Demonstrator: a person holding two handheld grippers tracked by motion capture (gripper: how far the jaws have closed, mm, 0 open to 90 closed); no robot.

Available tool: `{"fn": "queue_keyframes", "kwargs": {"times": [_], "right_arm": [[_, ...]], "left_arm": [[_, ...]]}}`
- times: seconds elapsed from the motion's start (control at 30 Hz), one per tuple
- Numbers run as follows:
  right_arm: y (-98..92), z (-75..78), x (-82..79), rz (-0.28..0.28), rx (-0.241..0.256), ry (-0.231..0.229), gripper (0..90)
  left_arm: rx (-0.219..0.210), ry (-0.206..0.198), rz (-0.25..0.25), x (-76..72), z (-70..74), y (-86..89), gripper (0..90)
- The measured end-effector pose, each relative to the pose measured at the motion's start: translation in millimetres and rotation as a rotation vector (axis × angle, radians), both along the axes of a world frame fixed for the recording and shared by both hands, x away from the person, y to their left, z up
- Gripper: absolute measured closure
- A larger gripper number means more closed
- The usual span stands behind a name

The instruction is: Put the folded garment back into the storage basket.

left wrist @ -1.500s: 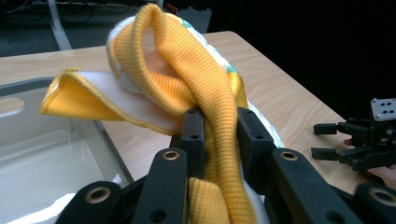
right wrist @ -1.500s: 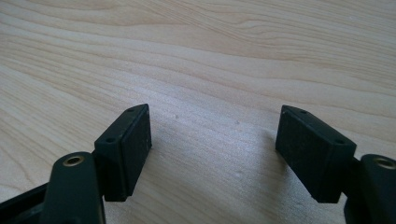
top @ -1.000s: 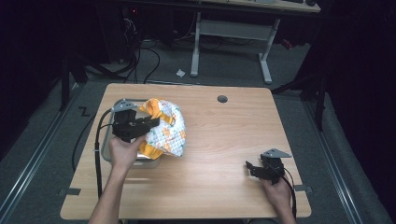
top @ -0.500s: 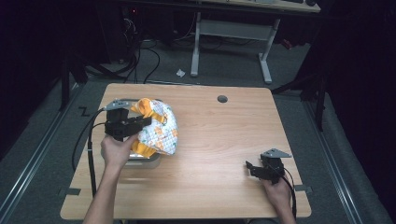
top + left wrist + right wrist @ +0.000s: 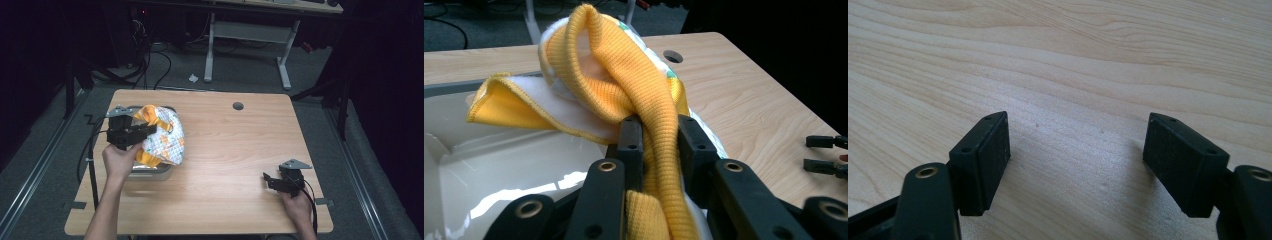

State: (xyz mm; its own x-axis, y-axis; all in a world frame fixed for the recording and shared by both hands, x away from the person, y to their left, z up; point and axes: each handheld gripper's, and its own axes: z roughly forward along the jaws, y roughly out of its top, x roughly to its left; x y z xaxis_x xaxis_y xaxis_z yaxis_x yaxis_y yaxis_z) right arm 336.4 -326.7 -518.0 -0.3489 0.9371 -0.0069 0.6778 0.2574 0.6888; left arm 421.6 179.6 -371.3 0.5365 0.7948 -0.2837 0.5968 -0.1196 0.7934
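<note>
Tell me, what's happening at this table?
A person is working with a handheld gripper in each hand. The left gripper is shut on a yellow cloth and holds it up over a white tub at the left of the wooden table; part of the cloth is patterned white. The right gripper sits low near the table's right front corner, jaws open with nothing between them.

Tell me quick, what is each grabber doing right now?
Left gripper: shut on the yellow cloth, holding it above the tray.
Right gripper: open, nothing in it, low over the table.
</note>
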Motion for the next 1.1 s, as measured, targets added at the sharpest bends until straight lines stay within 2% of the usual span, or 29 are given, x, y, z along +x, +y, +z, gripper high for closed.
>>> {"fn": "queue_keyframes", "kwargs": {"times": [0.5,0.83,0.9,1.1], "right_arm": [[0.0,0.0,0.0,0.000,0.000,0.000,27.0],[0.1,0.0,0.0,0.000,0.000,0.000,27.1],[0.0,0.0,0.1,0.000,0.000,0.000,27.0],[0.0,0.0,0.0,0.001,0.000,0.000,27.1]], "left_arm": [[0.034,0.034,0.028,11.6,-13.3,13.2,75.3],[0.074,0.047,0.044,16.8,-24.7,13.9,75.2],[0.097,0.052,0.052,18.2,-27.3,14.7,75.2],[0.123,0.061,0.065,22.2,-37.2,17.0,74.7]]}}
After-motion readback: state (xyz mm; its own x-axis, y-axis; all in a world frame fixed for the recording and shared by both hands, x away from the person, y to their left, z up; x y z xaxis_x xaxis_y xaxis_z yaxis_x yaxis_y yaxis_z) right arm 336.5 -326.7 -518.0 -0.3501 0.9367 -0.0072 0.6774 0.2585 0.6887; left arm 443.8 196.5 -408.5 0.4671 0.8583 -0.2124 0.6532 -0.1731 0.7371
